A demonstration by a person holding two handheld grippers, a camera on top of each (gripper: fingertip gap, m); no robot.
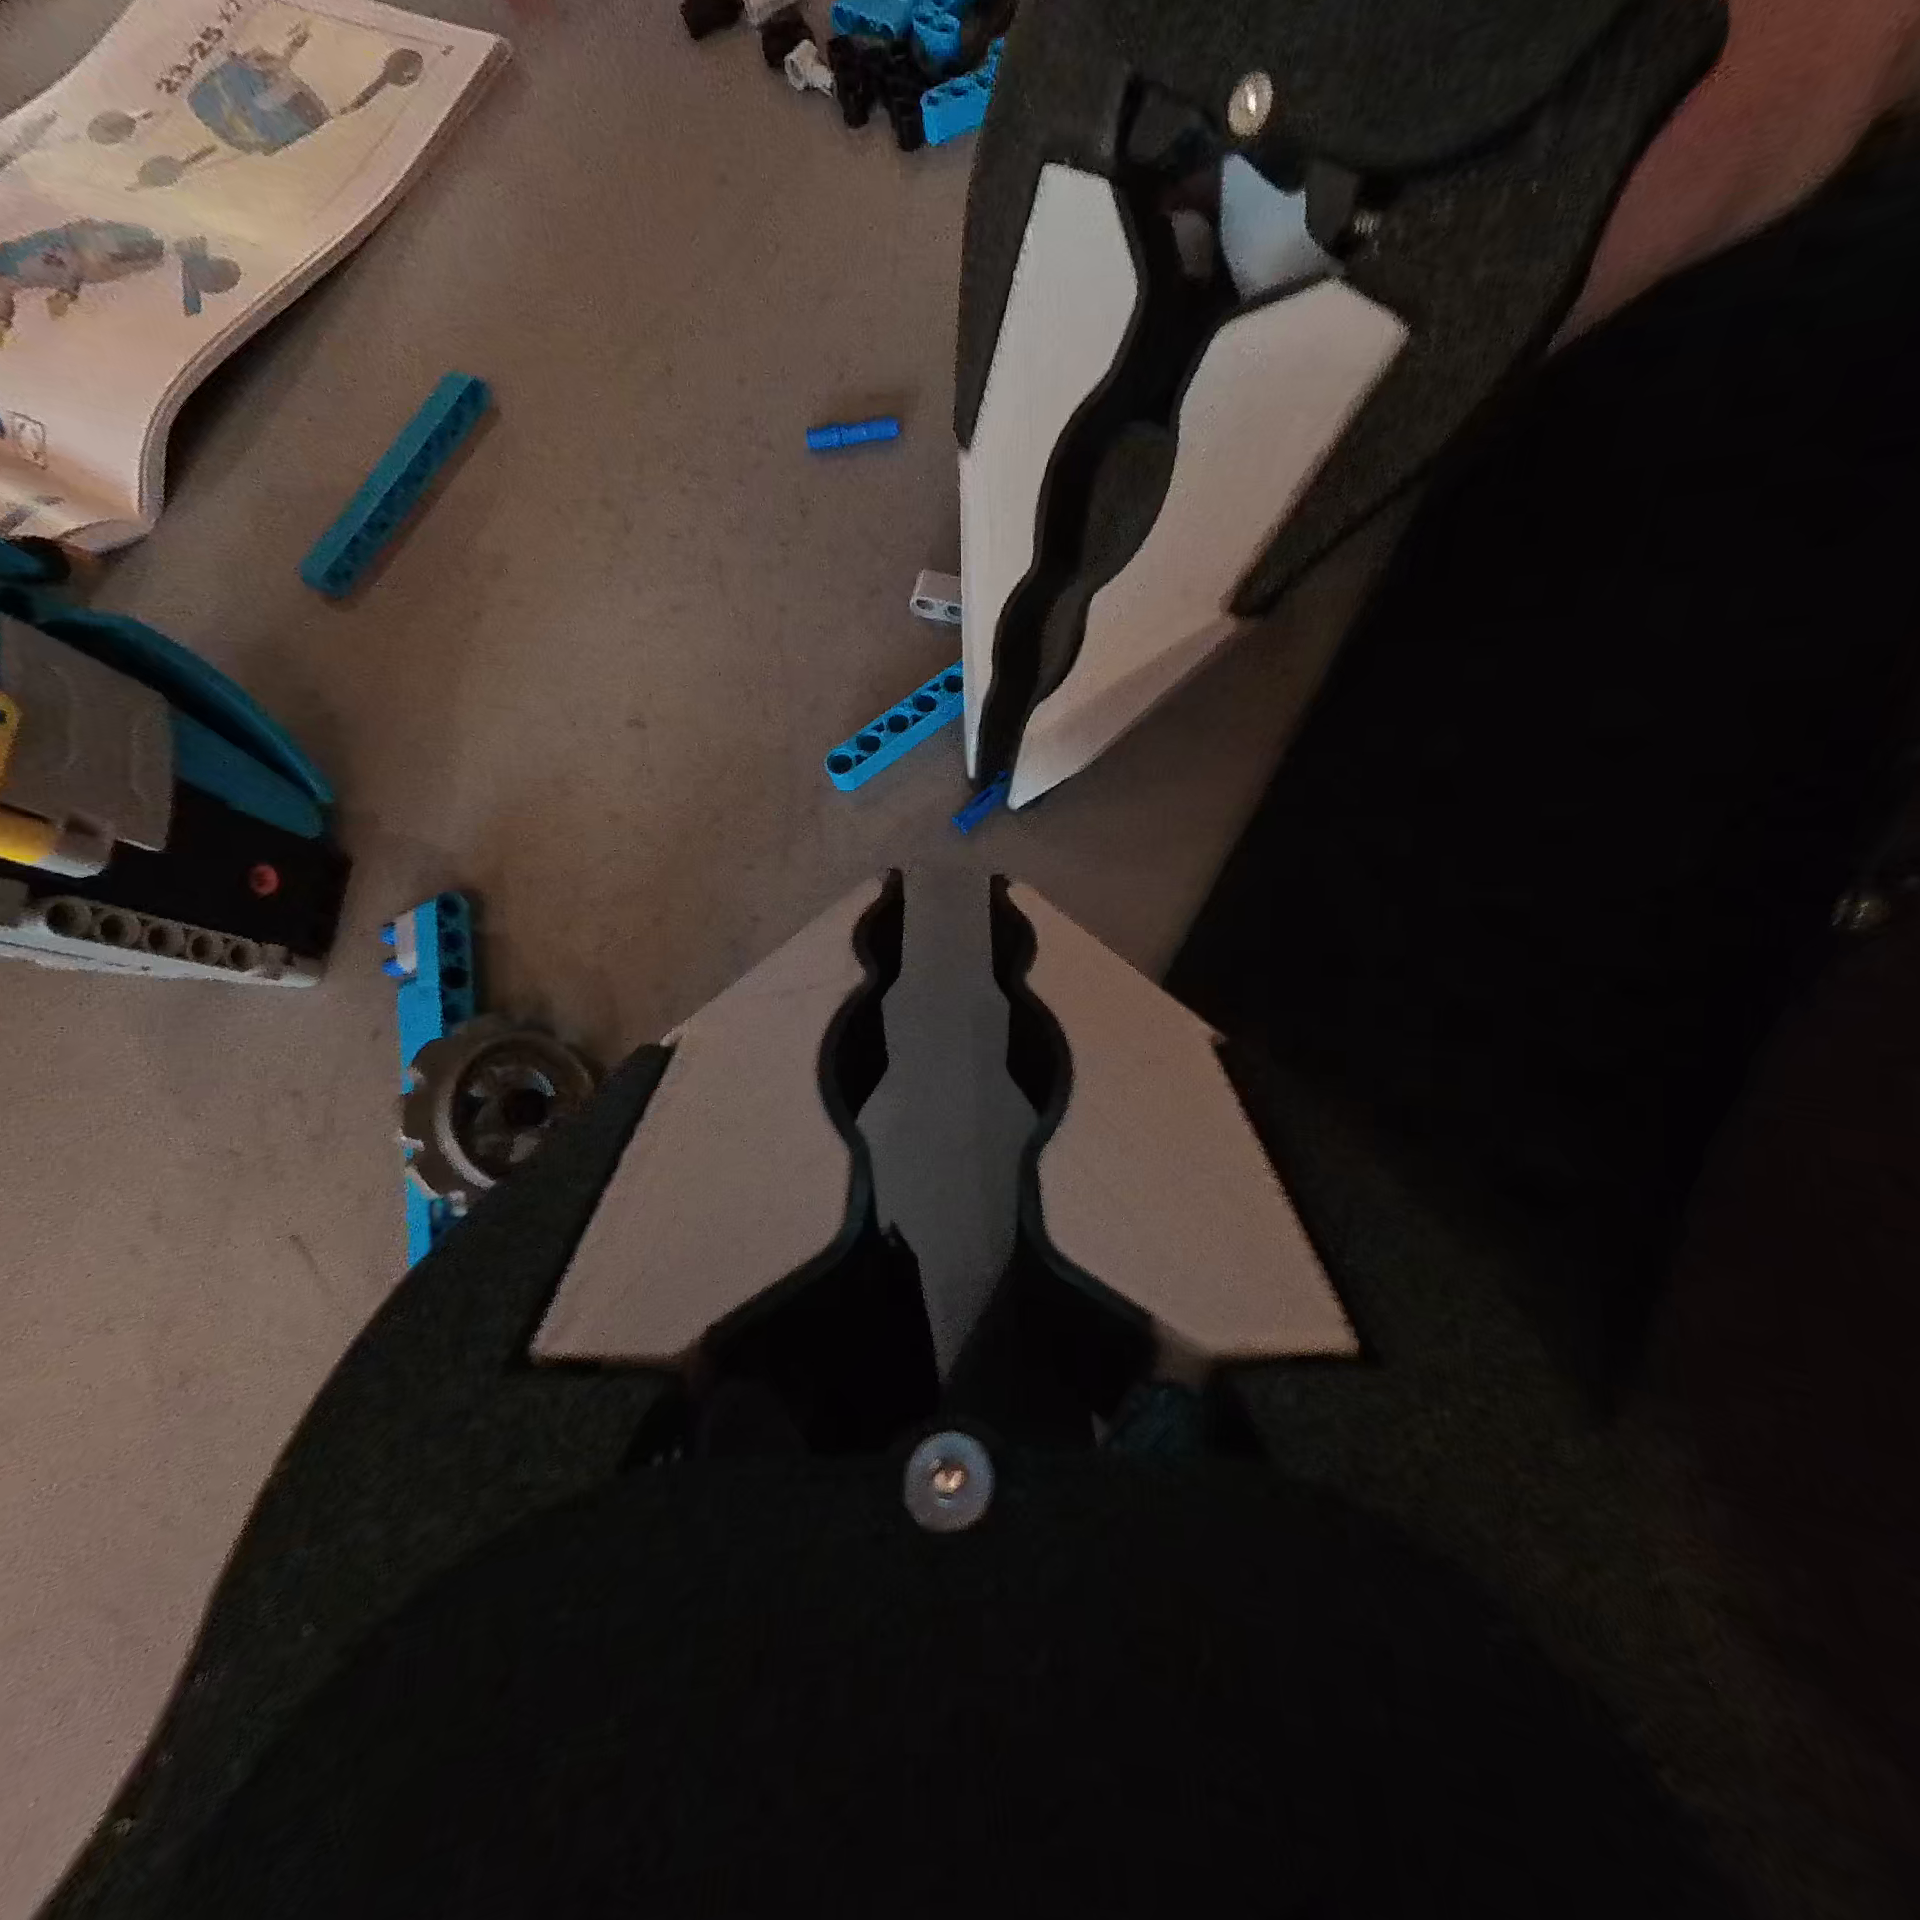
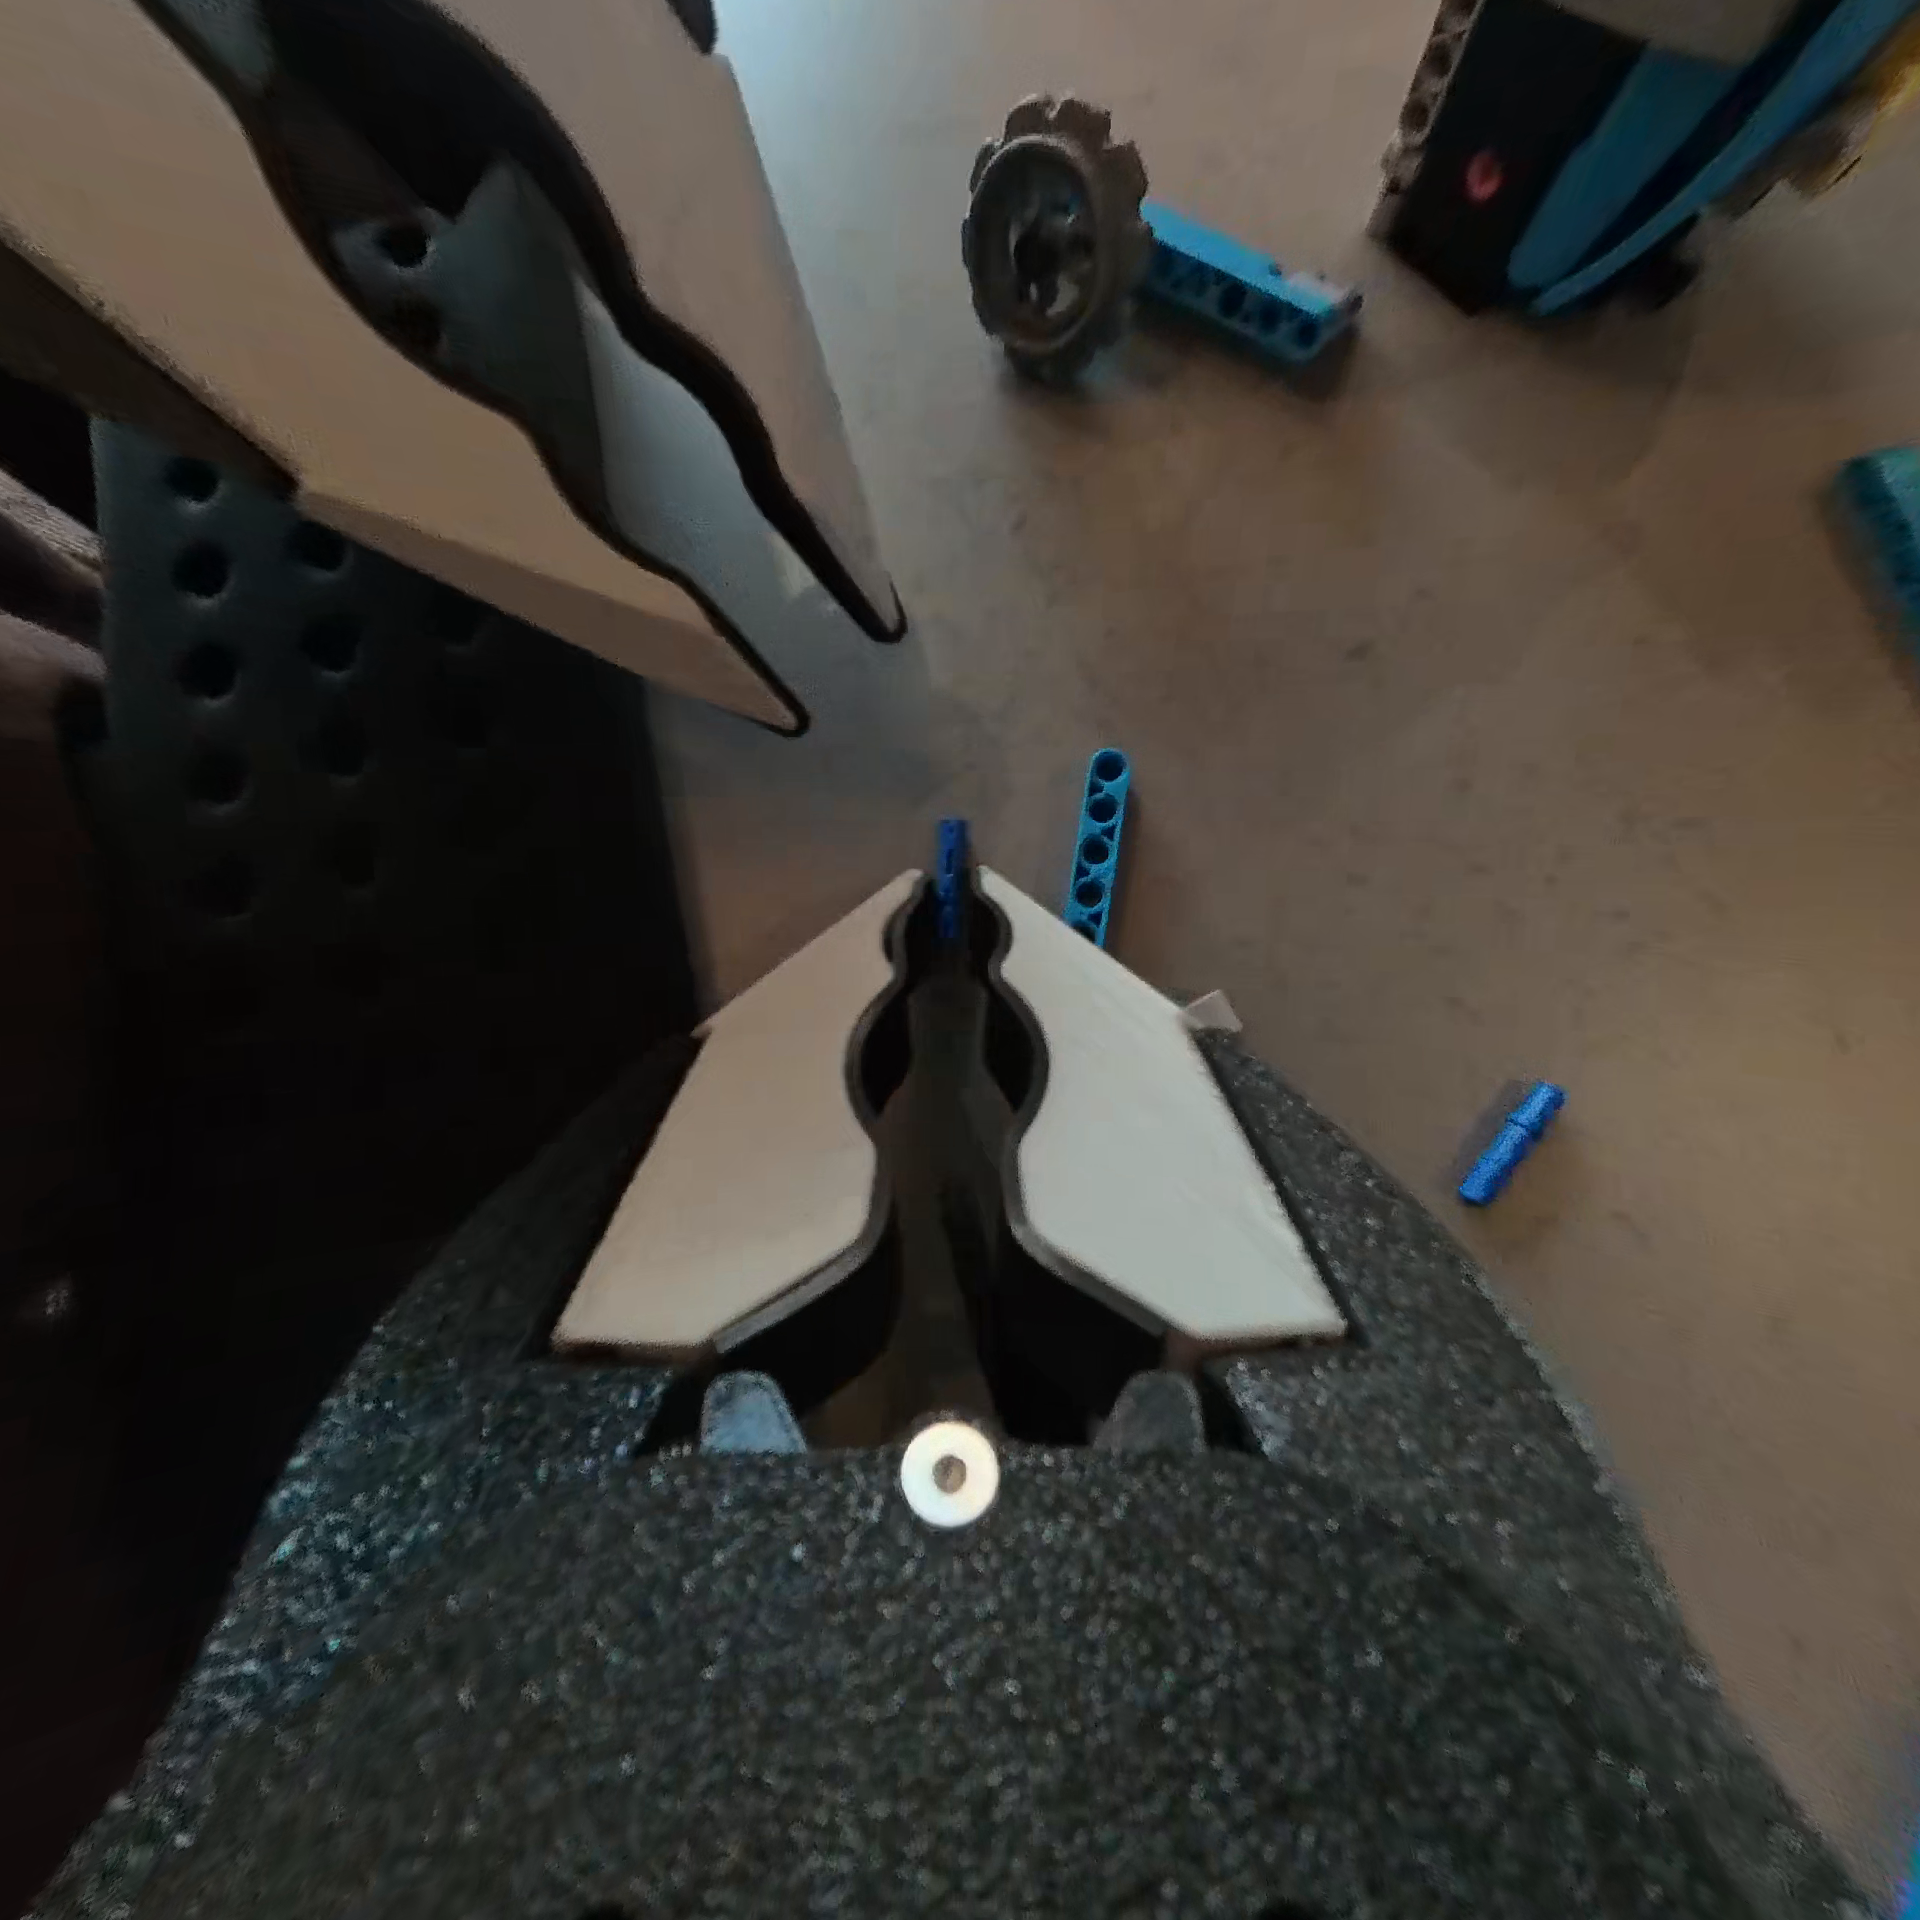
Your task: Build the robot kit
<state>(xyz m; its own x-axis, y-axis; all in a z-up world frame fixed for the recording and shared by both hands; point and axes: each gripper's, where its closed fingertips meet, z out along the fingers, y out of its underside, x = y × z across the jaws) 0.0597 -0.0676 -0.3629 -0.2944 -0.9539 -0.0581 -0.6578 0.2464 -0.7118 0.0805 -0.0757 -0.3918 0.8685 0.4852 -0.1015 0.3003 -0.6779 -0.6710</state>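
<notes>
We see the right gripper (image 2: 951, 883) clamped on a blue pin (image 2: 950, 868) above the desk (image 2: 1455, 727), beside a blue beam (image 2: 1096, 844). The left gripper (image 1: 945, 883) is parted, empty.

both grippers (image 1: 945, 883) (image 2: 951, 873) share speckled black bodies, pale wedge fingers (image 2: 1132, 1143) with wavy black inner edges, and a silver pivot screw (image 2: 949, 1473).

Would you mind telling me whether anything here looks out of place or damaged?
Nothing looks damaged. The right gripper pinches a small blue pin, the left gripper is open and empty, and loose parts like the blue beam lie scattered on the table.
</notes>
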